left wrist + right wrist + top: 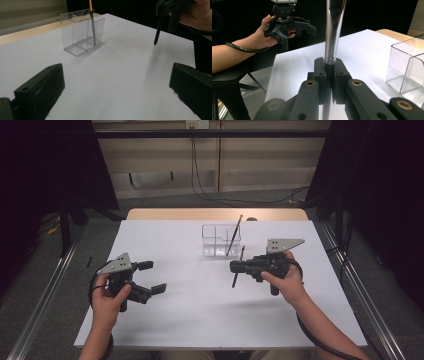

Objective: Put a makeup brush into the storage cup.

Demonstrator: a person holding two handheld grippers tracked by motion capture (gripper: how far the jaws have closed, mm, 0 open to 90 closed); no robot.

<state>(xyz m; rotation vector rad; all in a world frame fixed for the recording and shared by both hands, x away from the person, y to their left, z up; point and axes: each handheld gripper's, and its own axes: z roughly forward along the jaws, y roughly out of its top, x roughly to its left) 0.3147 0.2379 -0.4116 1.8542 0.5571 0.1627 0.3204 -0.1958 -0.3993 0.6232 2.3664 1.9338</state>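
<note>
A clear plastic organiser box (220, 240) stands at the back middle of the white table (190, 320), with an orange-topped pencil (234, 232) leaning inside it. My right gripper (235, 266) hovers just in front of the box, shut on a black pen (235, 280) that hangs tip down above the table. The right gripper view has the jaws (330, 67) closed tight around the pen's shaft (334, 30). My left gripper (152, 277) is at the left, held above the table, open and holding nothing. Its view looks between wide jaws (117, 85) toward the box (83, 32) and pencil (92, 22).
The table's wooden far edge (215, 214) lies behind the box. Metal rails (360, 285) run along both sides of the table, and cables trail on the floor beyond. The other hand's gripper (294, 25) is seen farther off in the right gripper view.
</note>
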